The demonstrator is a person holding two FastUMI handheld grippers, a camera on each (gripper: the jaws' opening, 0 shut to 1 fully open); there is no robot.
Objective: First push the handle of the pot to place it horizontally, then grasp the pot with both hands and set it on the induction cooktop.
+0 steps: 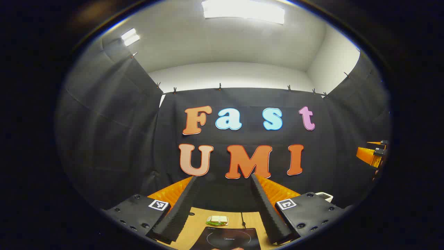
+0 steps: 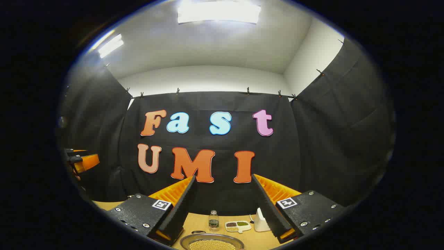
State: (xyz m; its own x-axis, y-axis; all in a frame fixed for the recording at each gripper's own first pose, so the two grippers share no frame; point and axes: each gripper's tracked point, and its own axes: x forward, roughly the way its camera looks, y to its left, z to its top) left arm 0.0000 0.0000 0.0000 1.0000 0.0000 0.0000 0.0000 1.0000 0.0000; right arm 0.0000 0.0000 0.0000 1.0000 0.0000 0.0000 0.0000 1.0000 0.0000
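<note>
While both tools are held high and level above the table (image 1: 199, 222), nothing is gripped. The left gripper (image 1: 223, 205) is seen with its fingers spread wide and empty, and the right gripper (image 2: 223, 205) is likewise parted, with nothing between its fingers.

Below the left gripper, the induction cooktop (image 1: 227, 239) is seen lying flat on the table, and a small wrapped packet (image 1: 217, 219) is seen just behind it. Below the right gripper, the pot (image 2: 212, 243) is seen at the bottom edge of the right gripper view; its round metal rim is visible and it appears to be filled with small pale grains. The handle cannot be made out with any confidence, so its present angle cannot be told. Behind the pot, a small bottle (image 2: 213, 220), a divided dish (image 2: 238, 225) and a white object (image 2: 260, 220) are set along the back of the table.

The handle push is judged not yet begun. Because the pot seems to be loaded, grains could be spilled if the handle is shoved too sharply or the pot is lifted unevenly by the two grippers. If the push is overdone, the pot could be slid toward the bottle and the dish. A lopsided landing on the cooktop could also be caused by a mismatched descent.
</note>
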